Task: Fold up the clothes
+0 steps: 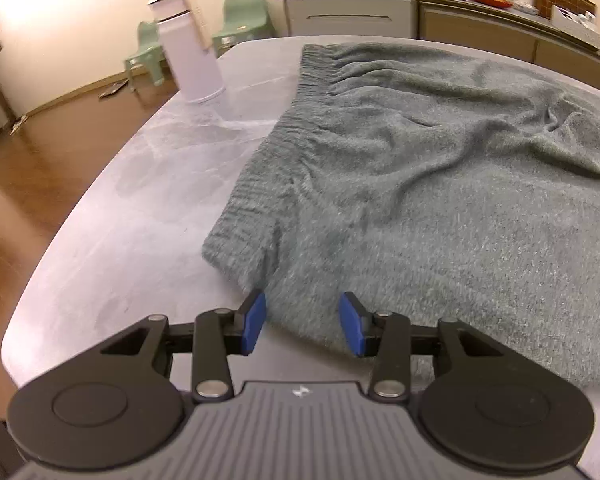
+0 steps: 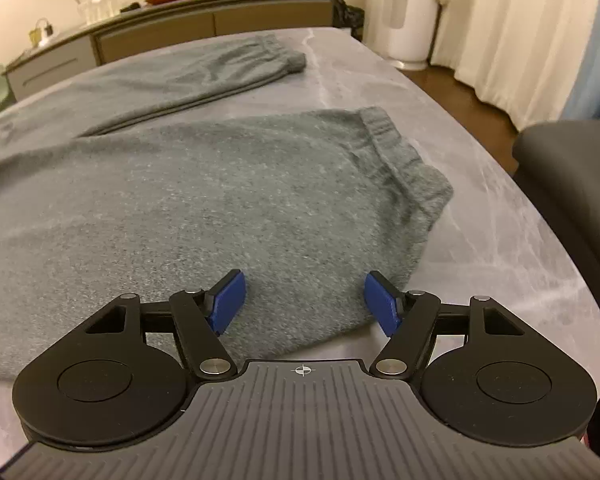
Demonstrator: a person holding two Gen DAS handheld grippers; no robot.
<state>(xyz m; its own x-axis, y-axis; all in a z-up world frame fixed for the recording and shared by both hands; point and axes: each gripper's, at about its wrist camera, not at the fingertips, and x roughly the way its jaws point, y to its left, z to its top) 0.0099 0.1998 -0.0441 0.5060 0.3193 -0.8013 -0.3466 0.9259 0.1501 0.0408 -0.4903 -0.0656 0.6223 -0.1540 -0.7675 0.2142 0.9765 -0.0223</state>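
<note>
A grey marbled table [image 1: 112, 220] is seen from the left wrist, with a wooden floor to its left and a sideboard [image 1: 352, 16] along the far wall. A white bin [image 1: 190, 46] and green chairs [image 1: 242, 16] are seen beyond the table. Grey-green sweatpants [image 1: 420, 168] are spread on the table, ahead of the jaws and to their right, the waistband at the far end. The left gripper [image 1: 303, 324] is held at the near edge of the cloth, jaws spread, with the fabric edge lying between the blue pads [image 1: 254, 322] but not pinched.

From the right wrist, the same table [image 2: 500, 208] is shown, with curtains [image 2: 500, 20] at the far right. The sweatpants [image 2: 220, 200] are seen ahead of the jaws, one cuffed leg just ahead, the other farther off. The right gripper [image 2: 304, 304] is held with jaws spread wide over the leg's near edge, nothing clamped.
</note>
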